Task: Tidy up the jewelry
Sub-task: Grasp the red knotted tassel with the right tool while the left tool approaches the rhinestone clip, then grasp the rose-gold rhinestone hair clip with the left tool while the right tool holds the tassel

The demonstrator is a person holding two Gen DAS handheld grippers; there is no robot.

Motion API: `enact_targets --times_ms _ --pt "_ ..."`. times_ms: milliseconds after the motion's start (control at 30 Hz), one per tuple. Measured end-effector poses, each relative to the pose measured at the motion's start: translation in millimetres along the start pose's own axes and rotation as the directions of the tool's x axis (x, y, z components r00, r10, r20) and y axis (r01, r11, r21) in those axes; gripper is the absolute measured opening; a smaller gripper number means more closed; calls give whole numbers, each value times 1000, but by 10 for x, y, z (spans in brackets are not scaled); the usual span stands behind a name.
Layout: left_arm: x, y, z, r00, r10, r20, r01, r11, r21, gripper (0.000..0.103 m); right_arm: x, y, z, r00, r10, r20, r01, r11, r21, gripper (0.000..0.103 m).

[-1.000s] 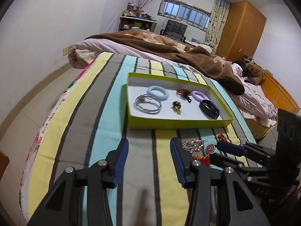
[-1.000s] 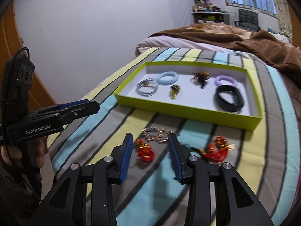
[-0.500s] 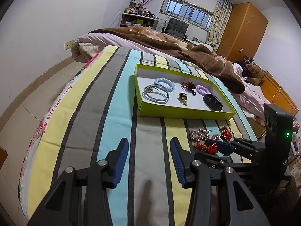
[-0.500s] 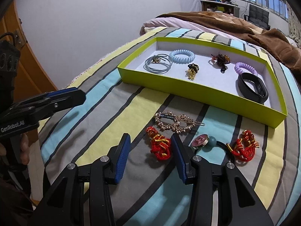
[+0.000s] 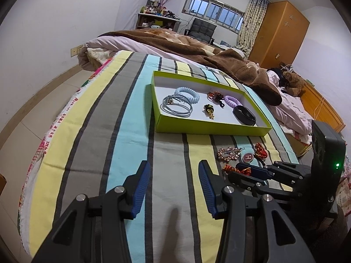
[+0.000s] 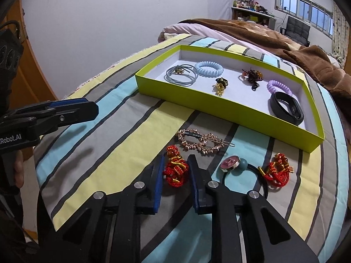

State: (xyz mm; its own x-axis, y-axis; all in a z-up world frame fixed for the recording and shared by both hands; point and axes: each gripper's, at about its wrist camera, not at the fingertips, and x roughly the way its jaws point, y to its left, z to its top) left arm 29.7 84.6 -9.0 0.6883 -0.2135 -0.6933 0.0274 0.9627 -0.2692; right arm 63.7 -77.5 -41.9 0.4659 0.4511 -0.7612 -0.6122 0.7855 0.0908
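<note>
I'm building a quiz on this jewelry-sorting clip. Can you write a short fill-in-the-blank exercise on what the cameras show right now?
1. The right gripper has its fingers on either side of a ____ knotted ornament.
2. The black wristband lies inside the ____ tray.
3. The rose-gold hair clip lies on the ____ bedspread, outside the tray.
4. The left gripper holds ____.

Missing words: red; green; striped; nothing

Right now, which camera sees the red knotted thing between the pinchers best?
The right wrist view: the red knotted charm sits close and unblocked between the right gripper's fingers. In the left wrist view, the same charm is small, and the right gripper's fingers partly hide it.
</note>
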Motion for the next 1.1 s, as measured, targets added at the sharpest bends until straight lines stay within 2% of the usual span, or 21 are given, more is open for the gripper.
enact_targets --times_ms 200,367,700,833,933,1100 --pt "87 -126 38 1000 -16 -18 16 999 39 48 -173 -119 -62 999 17 45 -20 997 75 20" --pt "218 -283 88 997 -70 -41 73 994 80 48 -331 -240 -117 997 6 80 -17 991 132 20" --pt "535 -684 201 987 -119 -103 139 968 209 48 -693 -572 -311 990 -32 141 -4 967 254 20" --pt "687 -821 259 987 -100 -127 129 961 245 48 -799 -671 -374 987 -50 155 4 959 283 20" --pt "726 -929 282 991 -69 -113 100 948 303 48 -871 -715 -412 985 -59 164 8 956 294 20" --pt "862 -986 283 988 -42 -149 89 944 318 48 -948 -766 -471 982 -62 178 4 951 311 20"
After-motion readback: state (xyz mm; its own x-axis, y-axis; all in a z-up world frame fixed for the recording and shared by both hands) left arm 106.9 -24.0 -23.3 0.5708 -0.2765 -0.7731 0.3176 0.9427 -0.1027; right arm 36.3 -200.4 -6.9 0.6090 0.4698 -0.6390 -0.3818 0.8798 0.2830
